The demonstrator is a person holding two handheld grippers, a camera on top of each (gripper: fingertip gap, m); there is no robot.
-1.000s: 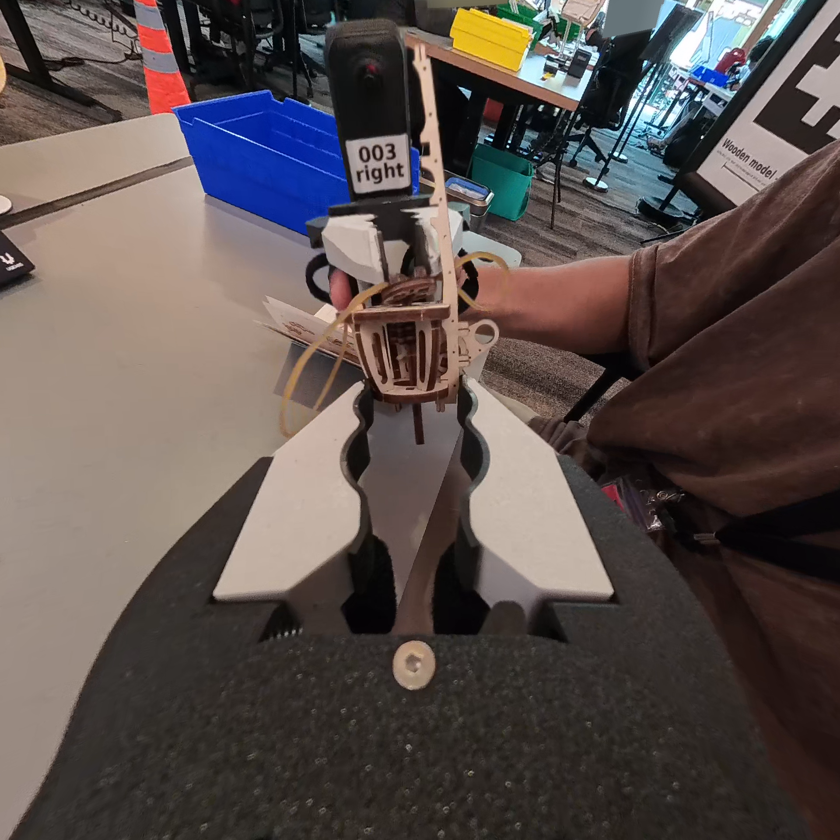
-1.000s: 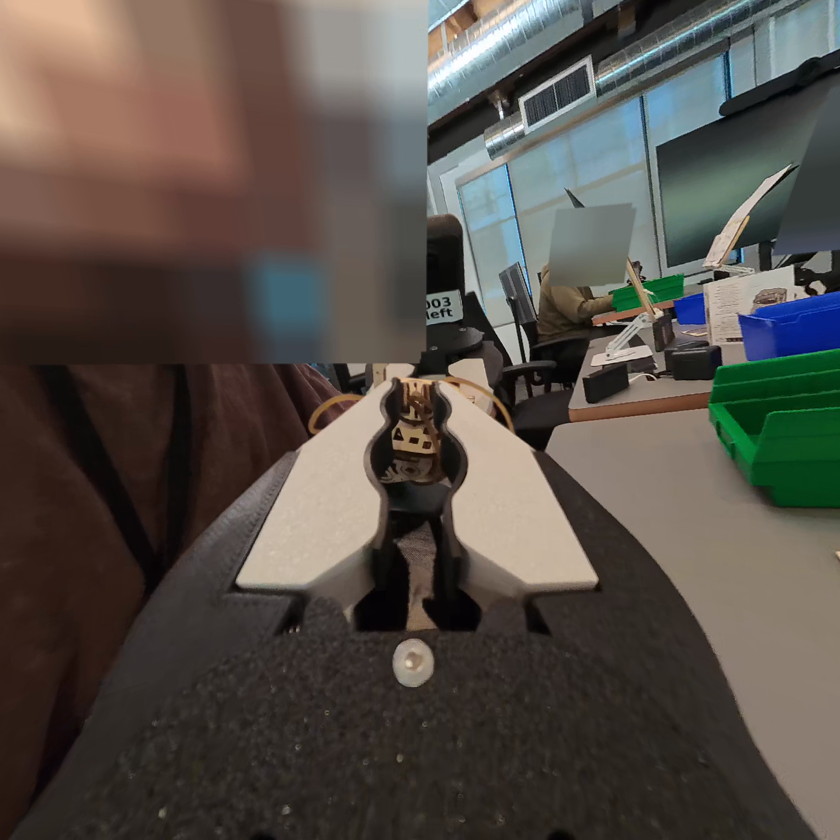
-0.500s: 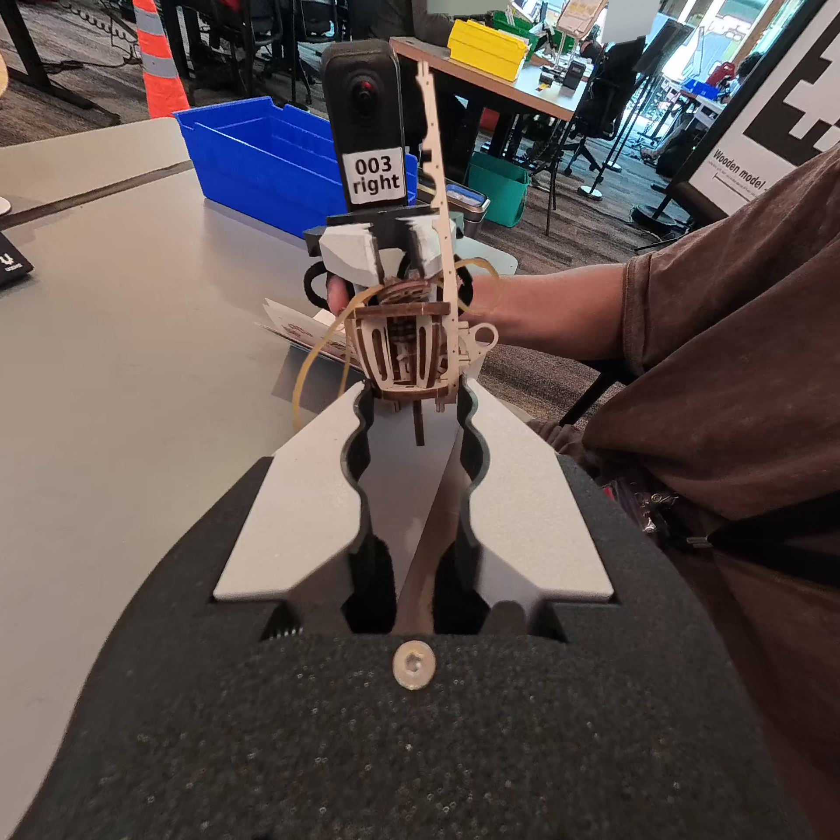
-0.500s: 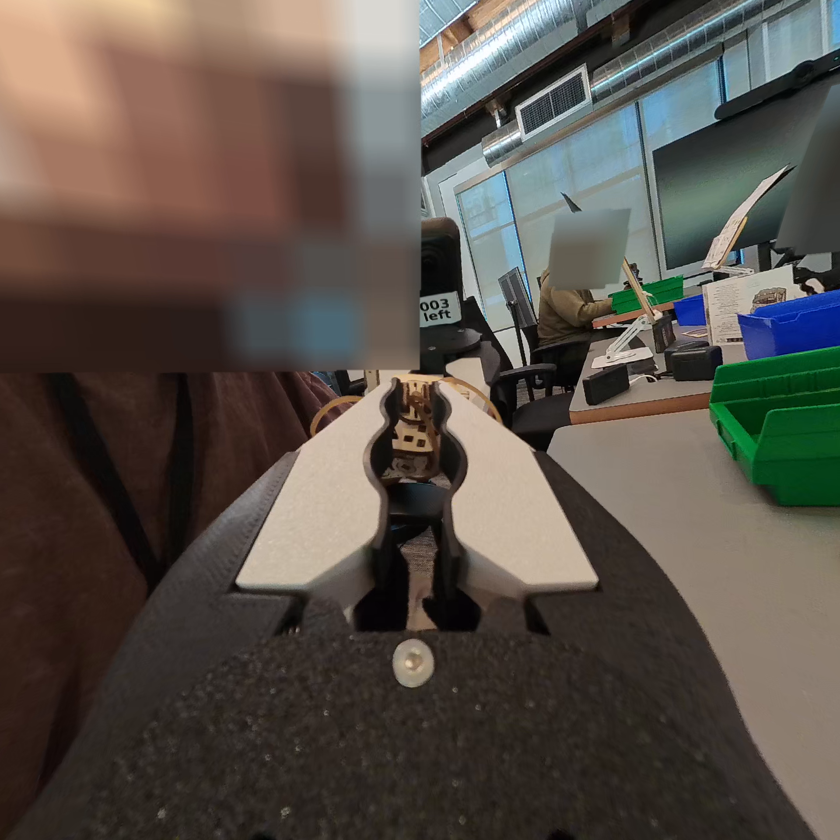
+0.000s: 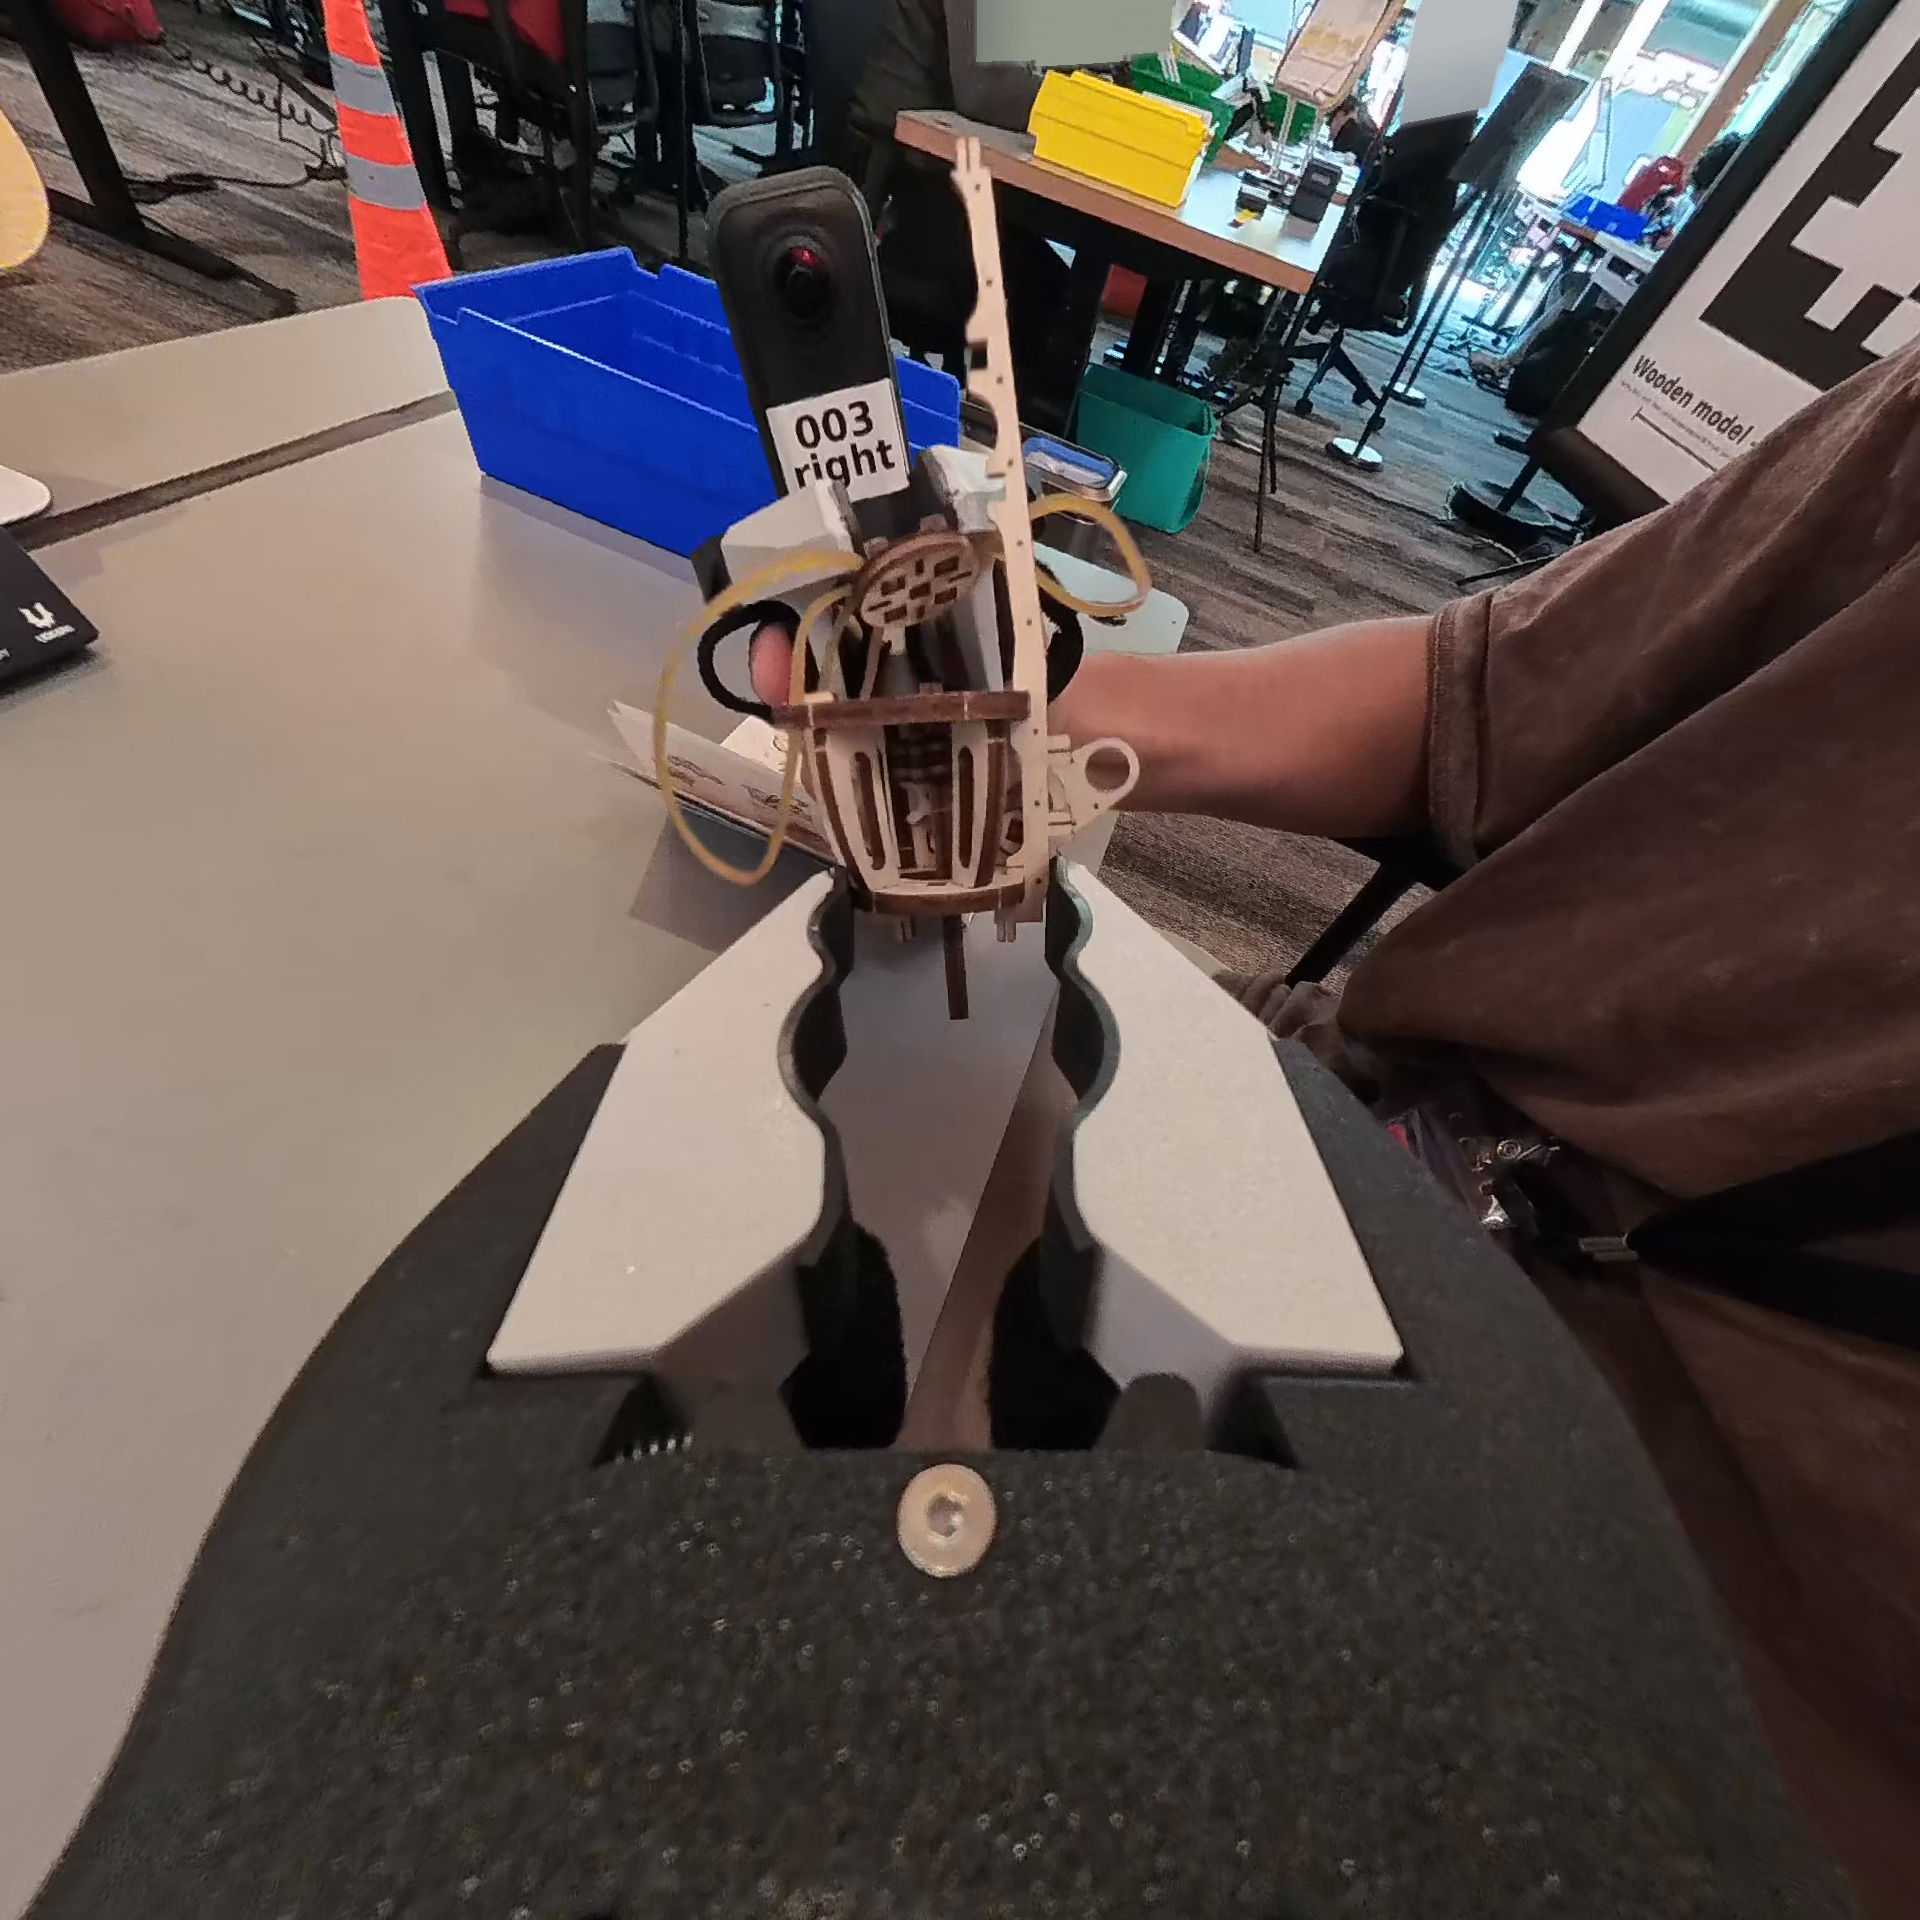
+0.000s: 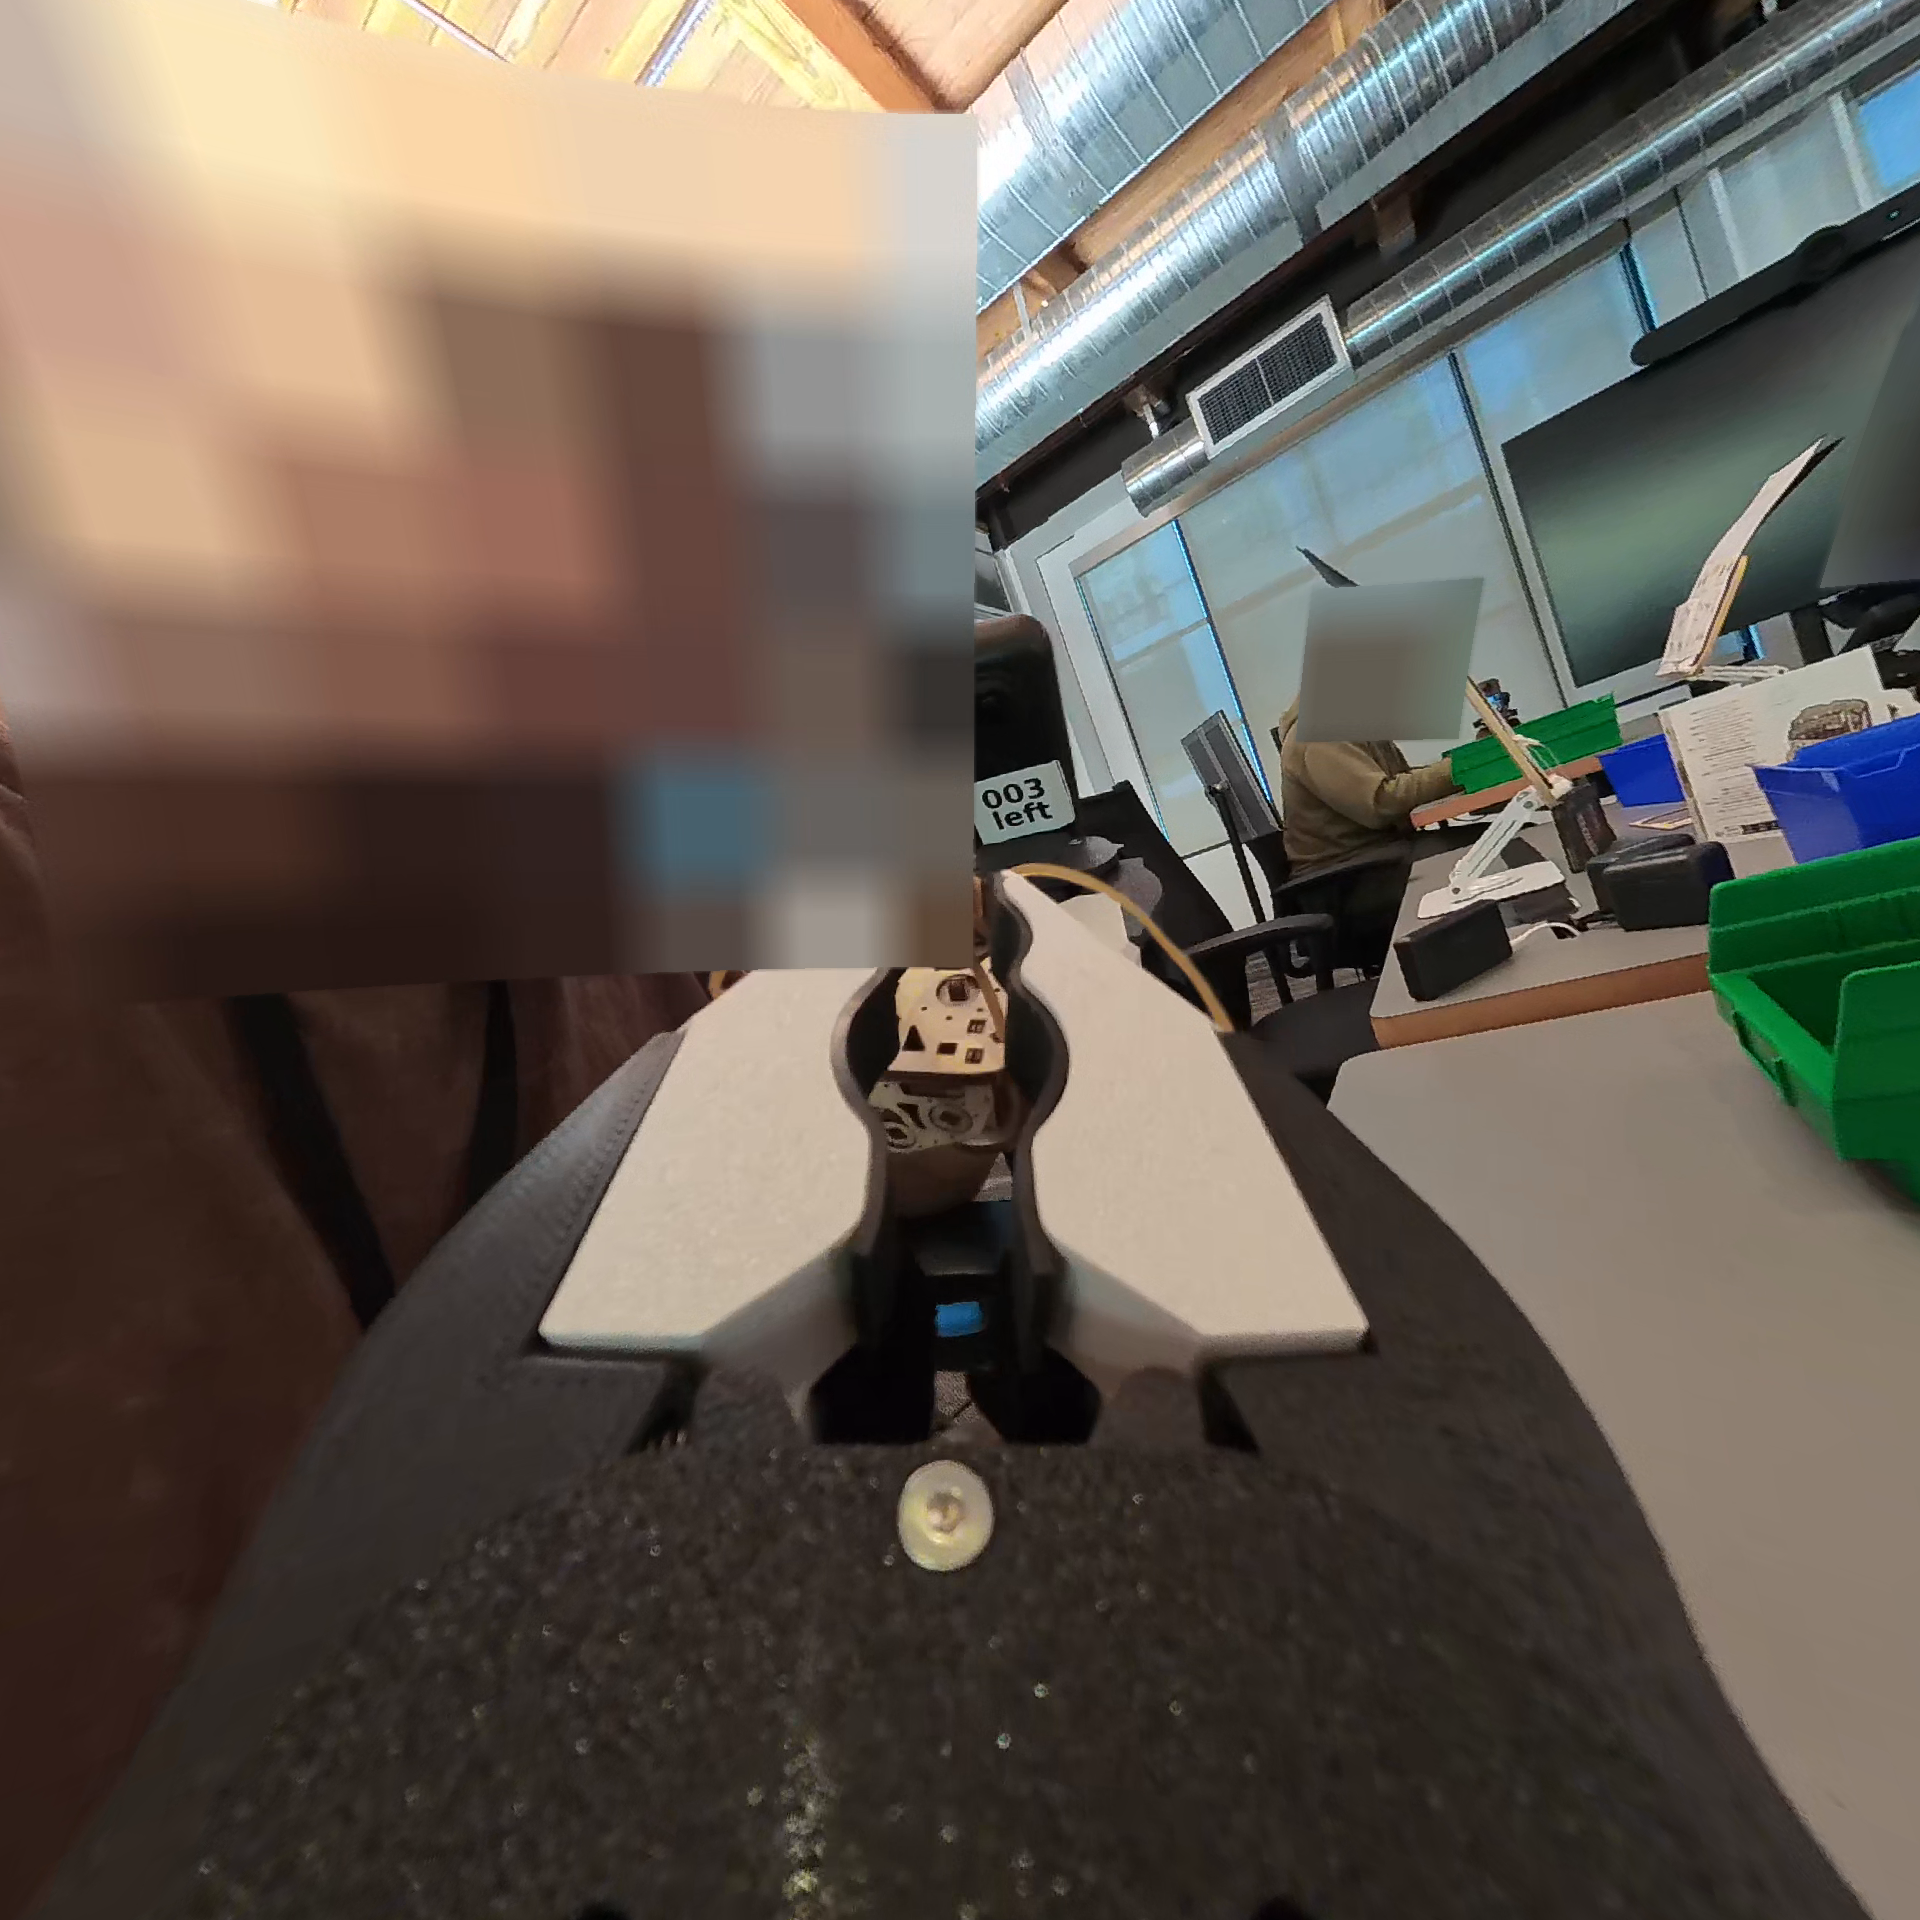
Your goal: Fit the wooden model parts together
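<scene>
A pale grey table (image 5: 260,831) carries a blue plastic bin (image 5: 603,384) beyond the pale laser-cut wooden barrel-shaped model (image 5: 925,800), which is held up above the table's near edge. A person's brown-sleeved arm (image 5: 1558,727) reaches in from the model's right. The left tongs (image 5: 945,904) are clenched on the model's lower rim; the right tongs (image 5: 894,520) — facing them from behind the model — grasp its upper part, around a round slotted wooden disc (image 5: 920,582). A long notched wooden strip (image 5: 997,416) rises upright along the model's right side. Yellow rubber bands (image 5: 707,727) loop out to either side of the model. A thin wooden peg (image 5: 954,971) hangs beneath it, between the left fingers.

In the right wrist view the right tongs (image 6: 951,1039) close on the model (image 6: 940,1049), a green plastic bin (image 6: 1829,1008) to its right.
</scene>
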